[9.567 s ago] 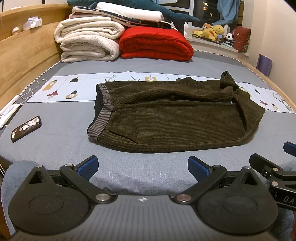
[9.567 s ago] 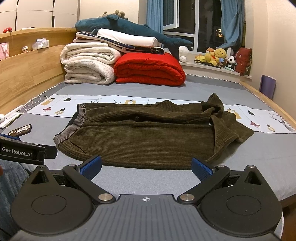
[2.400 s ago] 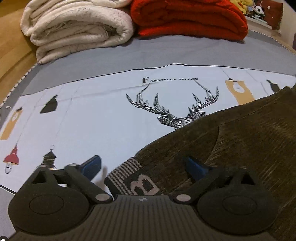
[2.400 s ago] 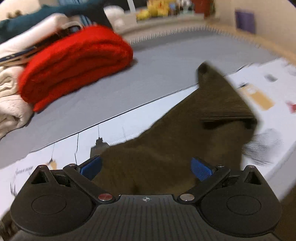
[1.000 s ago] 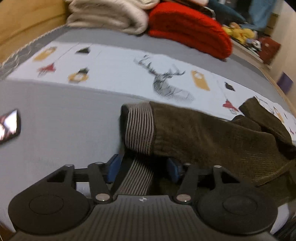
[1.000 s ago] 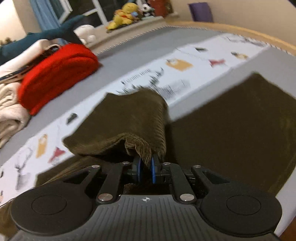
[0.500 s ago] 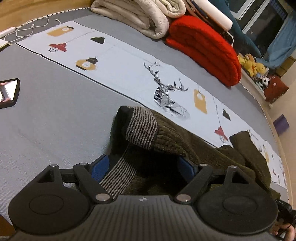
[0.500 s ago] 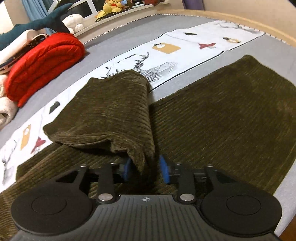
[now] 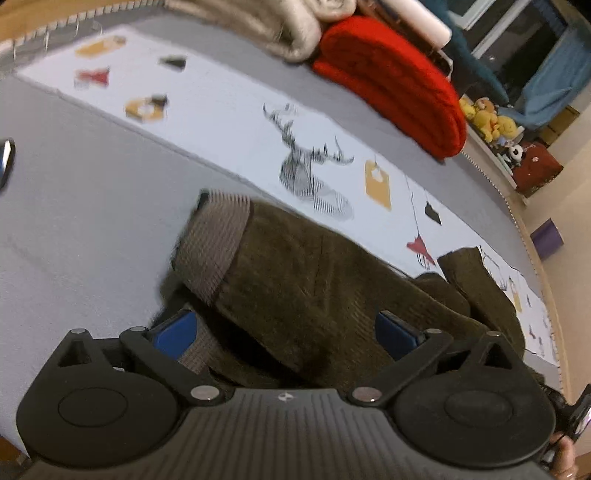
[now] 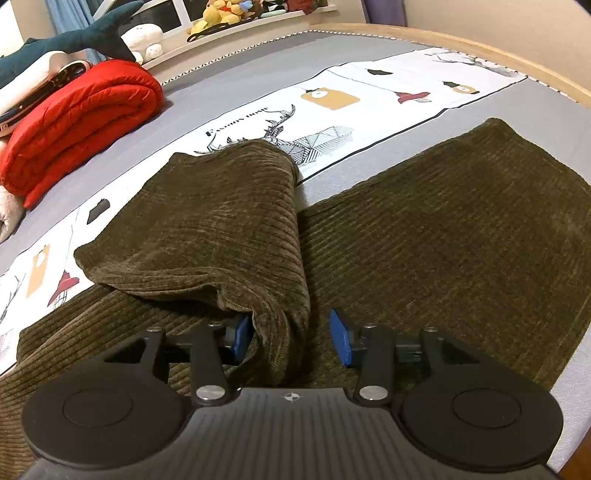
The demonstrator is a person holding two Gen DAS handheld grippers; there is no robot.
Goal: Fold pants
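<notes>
Dark olive corduroy pants (image 9: 332,288) lie on the grey bed, the far half folded over toward me. Their grey striped waistband (image 9: 214,243) sits at the left end. My left gripper (image 9: 284,334) hangs low over that end, its jaws opening wide; the folded edge lies between the blue pads (image 9: 173,334) without being pressed. In the right wrist view the doubled-over leg (image 10: 221,221) rests on the lower layer (image 10: 443,229). My right gripper (image 10: 291,338) is open and opening, with the fold's loose corner between its pads, untouched by the right one.
A white printed strip (image 9: 221,110) crosses the bed behind the pants. A red duvet (image 9: 391,85), cream blankets (image 9: 258,26) and plush toys (image 9: 484,118) line the far side. A phone (image 9: 5,158) lies at the left. The wooden bed edge (image 10: 480,48) curves along the right.
Both grippers have let go of the fabric: the left jaws spread off the waistband, the right jaws parted from the leg fold. The folded layer has settled flat onto the lower one.
</notes>
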